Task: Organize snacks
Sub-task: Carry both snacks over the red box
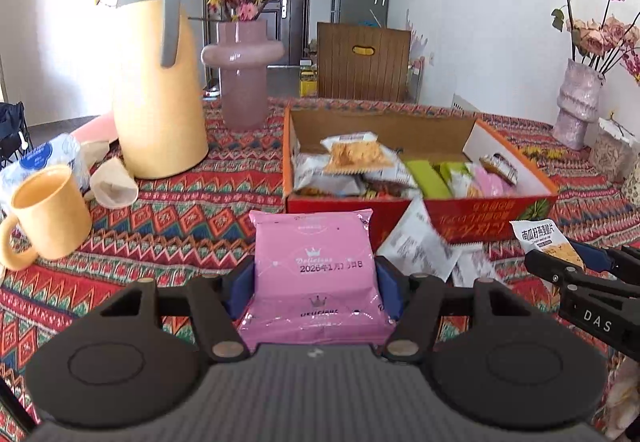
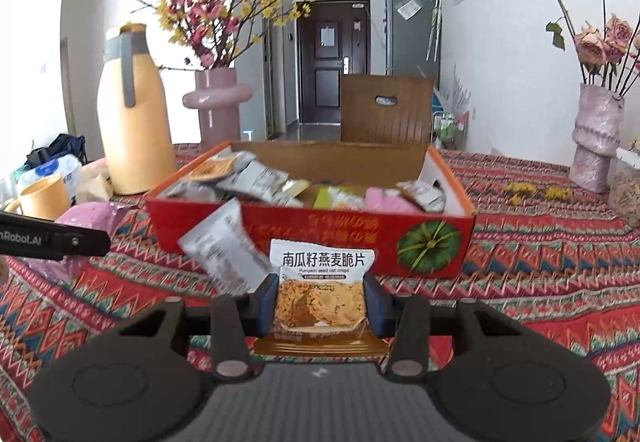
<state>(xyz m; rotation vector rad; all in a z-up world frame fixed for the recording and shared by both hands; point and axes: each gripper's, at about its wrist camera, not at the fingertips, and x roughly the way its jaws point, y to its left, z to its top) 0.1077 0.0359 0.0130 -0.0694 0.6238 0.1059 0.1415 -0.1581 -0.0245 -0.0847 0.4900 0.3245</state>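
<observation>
- I see the grey packet [image 2: 226,248] by the red box [image 2: 316,238] only as a blur.
- My pink packet's [image 1: 316,278] lower end hides behind the gripper body.
- The mug's [image 1: 48,210] handle runs off frame.

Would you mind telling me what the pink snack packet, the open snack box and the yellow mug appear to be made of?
Pink snack packet: thin glossy plastic film, judging by its crinkles and shiny crimped edges.
Snack box: printed cardboard; the inner walls are plain brown and the outside is red.
Yellow mug: smooth and matte, probably ceramic or plastic; I cannot tell which.

white walls [image 2: 500,42], dark door [image 2: 334,60], wooden chair [image 2: 386,108], bright daylight.
</observation>
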